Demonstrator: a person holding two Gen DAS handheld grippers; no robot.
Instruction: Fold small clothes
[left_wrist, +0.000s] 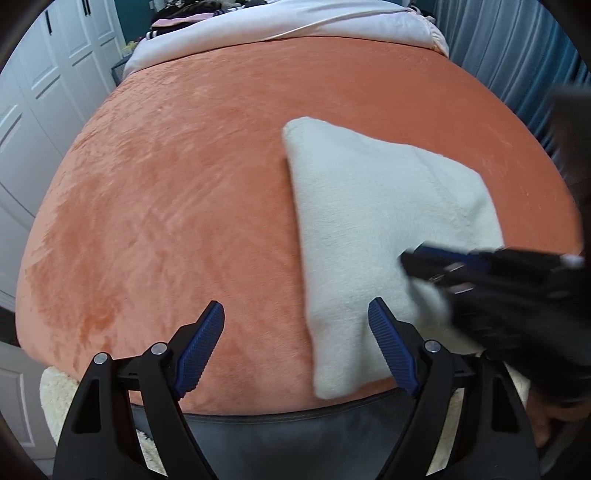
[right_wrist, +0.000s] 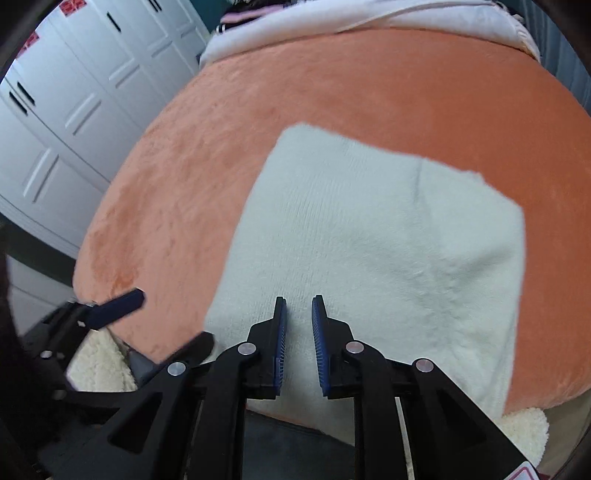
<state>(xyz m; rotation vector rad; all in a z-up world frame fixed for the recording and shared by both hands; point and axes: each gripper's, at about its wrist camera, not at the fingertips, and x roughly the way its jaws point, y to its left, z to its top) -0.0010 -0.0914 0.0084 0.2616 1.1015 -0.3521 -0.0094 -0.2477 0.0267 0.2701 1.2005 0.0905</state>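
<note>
Nearest you, your left gripper (left_wrist: 295, 332) stands wide, nothing between its blue pads (left_wrist: 391, 350), hanging over the near edge of the orange blanket (left_wrist: 166, 184) with its right finger just overlapping the near left part of the white cloth (left_wrist: 369, 206). Your right gripper (right_wrist: 298, 325) has its jaws drawn narrow, a slim gap showing between them and no fabric caught in it; it hangs directly above the cloth's near half, pointing steeply down. So your right hand is the one already on the cloth, while your left sits off its left edge. The cloth itself lies flat on the blanket toward the right of the bed, already doubled over by the look of the layered edge on its far right, its long axis running from the near bed edge away from you, tilted slightly left. Any next fold likely works along that axis. Further off lie the white bedding (left_wrist: 295, 22) at the head of the bed and the white wardrobe doors (right_wrist: 74, 110) to the left.
</note>
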